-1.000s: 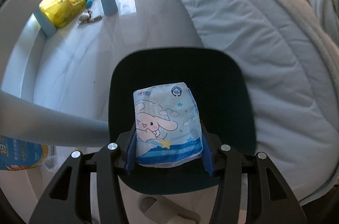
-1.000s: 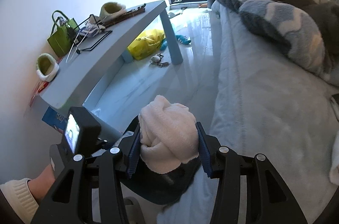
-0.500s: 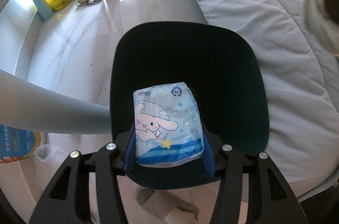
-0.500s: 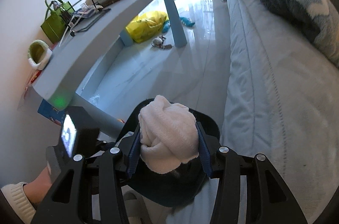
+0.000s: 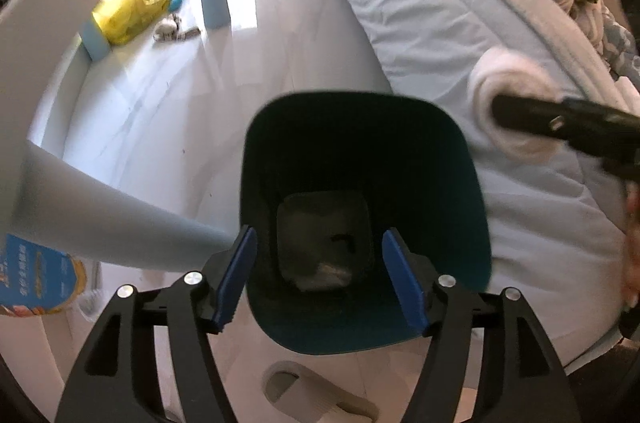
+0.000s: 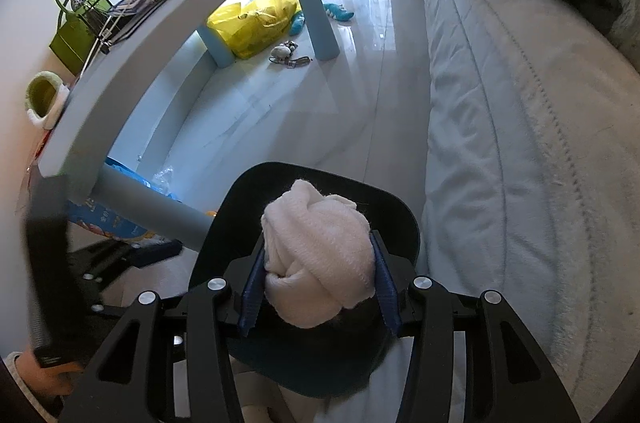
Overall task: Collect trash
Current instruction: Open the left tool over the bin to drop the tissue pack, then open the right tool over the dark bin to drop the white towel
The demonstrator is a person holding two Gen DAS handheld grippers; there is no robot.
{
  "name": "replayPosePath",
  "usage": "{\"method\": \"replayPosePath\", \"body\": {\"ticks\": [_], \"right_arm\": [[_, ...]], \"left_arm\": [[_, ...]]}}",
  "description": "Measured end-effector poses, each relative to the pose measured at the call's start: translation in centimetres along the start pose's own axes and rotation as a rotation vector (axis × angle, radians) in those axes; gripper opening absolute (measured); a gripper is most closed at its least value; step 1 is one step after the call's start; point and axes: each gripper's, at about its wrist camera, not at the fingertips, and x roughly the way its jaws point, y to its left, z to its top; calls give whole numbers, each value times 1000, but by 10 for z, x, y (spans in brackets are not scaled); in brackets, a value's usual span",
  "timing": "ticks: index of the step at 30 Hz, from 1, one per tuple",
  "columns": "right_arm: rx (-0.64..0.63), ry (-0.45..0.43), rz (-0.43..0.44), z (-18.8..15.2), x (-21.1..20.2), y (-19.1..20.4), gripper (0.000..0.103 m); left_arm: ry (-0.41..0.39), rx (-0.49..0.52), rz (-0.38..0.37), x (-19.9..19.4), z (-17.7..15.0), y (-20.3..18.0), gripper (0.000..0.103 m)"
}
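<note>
A dark teal trash bin (image 5: 448, 191) stands on the floor between the table and the bed. My left gripper (image 5: 320, 277) is open and empty right over the bin's near rim. The tissue pack (image 5: 324, 243) lies dim at the bin's bottom. My right gripper (image 6: 318, 289) is shut on a balled cream cloth (image 6: 316, 255) and holds it above the bin (image 6: 404, 219). The cloth (image 5: 508, 79) and the right gripper also show at the right of the left wrist view, over the bin's far right side.
A grey-blue low table (image 6: 160, 35) runs along the left, with a leg (image 5: 120, 223) beside the bin. A bed with a pale quilt (image 6: 520, 127) fills the right. A yellow bag (image 6: 256, 23) and small toys lie on the floor. A slipper (image 5: 320, 399) lies below the bin.
My left gripper has opened and the tissue pack has dropped to the bottom of the bin. My right gripper with the cloth has moved over the bin.
</note>
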Motion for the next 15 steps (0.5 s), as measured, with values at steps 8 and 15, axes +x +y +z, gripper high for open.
{"method": "replayPosePath", "body": {"ticks": [8, 15], "right_arm": [[-9, 39, -6, -2, 20, 5, 49], [-29, 64, -22, -6, 38, 12, 49]], "left_arm": [[-114, 10, 21, -40, 9, 6, 60], [-208, -7, 14, -75, 18, 8, 53]]}}
